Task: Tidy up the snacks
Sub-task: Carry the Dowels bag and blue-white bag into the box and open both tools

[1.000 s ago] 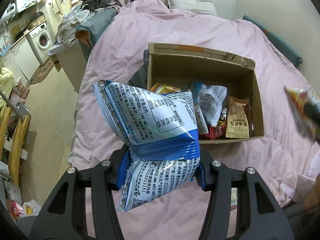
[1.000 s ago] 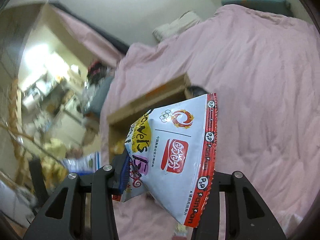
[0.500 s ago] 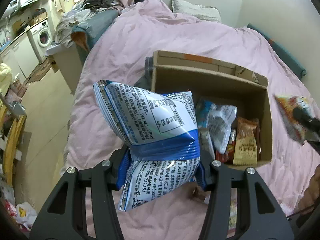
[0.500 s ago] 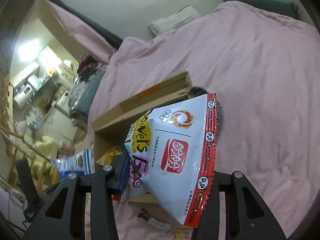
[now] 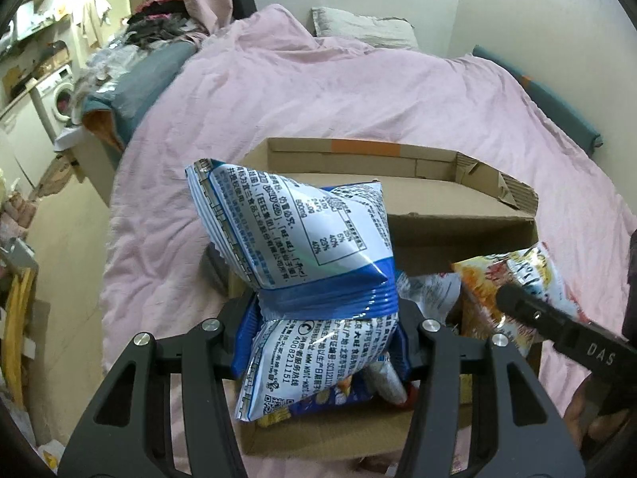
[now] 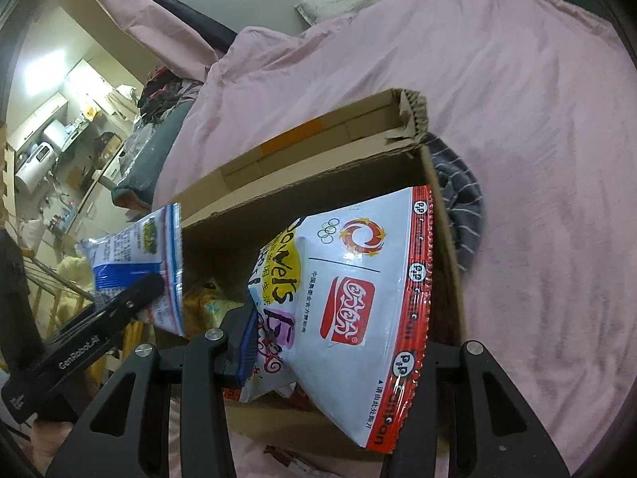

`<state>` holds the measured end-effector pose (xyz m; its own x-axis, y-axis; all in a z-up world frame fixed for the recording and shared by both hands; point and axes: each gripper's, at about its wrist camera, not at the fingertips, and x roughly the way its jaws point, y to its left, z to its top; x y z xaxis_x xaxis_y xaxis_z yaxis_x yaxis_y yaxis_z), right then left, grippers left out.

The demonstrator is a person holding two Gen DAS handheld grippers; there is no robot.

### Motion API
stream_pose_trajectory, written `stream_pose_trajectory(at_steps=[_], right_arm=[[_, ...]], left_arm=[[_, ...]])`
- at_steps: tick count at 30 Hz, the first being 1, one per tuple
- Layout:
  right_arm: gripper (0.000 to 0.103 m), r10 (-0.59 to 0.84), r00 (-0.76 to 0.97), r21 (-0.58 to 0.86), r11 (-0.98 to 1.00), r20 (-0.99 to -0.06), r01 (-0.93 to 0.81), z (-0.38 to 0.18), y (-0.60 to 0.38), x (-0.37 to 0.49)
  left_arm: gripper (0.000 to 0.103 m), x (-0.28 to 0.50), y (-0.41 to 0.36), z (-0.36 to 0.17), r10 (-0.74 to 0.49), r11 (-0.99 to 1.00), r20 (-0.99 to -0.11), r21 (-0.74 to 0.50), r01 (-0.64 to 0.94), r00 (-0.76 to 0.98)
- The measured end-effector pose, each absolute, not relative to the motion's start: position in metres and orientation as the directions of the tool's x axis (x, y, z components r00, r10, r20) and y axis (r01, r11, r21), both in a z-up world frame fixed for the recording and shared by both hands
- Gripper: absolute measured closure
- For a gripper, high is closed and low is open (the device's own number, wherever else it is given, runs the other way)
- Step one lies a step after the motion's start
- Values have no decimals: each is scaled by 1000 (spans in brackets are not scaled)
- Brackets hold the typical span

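My left gripper [image 5: 324,342] is shut on a blue and white snack bag [image 5: 306,255] and holds it over the open cardboard box [image 5: 438,195] on the pink bed. My right gripper [image 6: 338,342] is shut on a white and red snack bag [image 6: 358,290], also over the box [image 6: 318,147]. Several snack packets [image 5: 430,290] lie inside the box. The right gripper and its bag [image 5: 517,279] show at the right of the left wrist view. The left gripper and its bag [image 6: 139,255] show at the left of the right wrist view.
The pink duvet [image 5: 358,91] covers the bed around the box. A striped grey cloth [image 6: 462,199] lies by the box's right side. A pillow [image 5: 358,28] lies at the head. A washing machine [image 5: 55,91] and clutter stand on the floor to the left.
Both grippers have moved in toward the box with their bags. The box now fills much more of both views and the bags hang over its opening.
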<state>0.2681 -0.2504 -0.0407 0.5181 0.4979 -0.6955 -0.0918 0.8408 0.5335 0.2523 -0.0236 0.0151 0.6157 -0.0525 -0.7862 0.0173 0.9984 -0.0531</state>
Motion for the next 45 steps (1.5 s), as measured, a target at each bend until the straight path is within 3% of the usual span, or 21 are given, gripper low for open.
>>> stream_pose_trajectory(at_steps=[23,28,31,33,36,38,45], right_arm=[[54,512,470,544,835,-719,-78,-59,-244,273],[52,500,476,531,844,-723,-80,-55,-245,272],[50,492,483,519,850,-724,-89,-52,-244,273],[36,485,494,512,854,-722,-90,-49,-245,273],[13,466,528,494,864,-710,-97,-42,-246,270],[8,436,552,461,881,-711,-103,-36,-246,269],[8,281,649,282,954,-707,-106,-13,-244,259]], left_arm=[[47,263,-17,2,-118,992,-780,-120,38,614],[38,260,-19,1,-119,992,-787,-122,35,605],[21,255,-18,6,-116,992,-770,-124,31,627],[13,253,-18,10,-107,993,-755,-119,25,647],[13,253,-17,13,-99,993,-748,-114,20,656],[13,253,-16,13,-99,993,-750,-118,15,654],[13,253,-13,9,-87,994,-761,-111,3,643]])
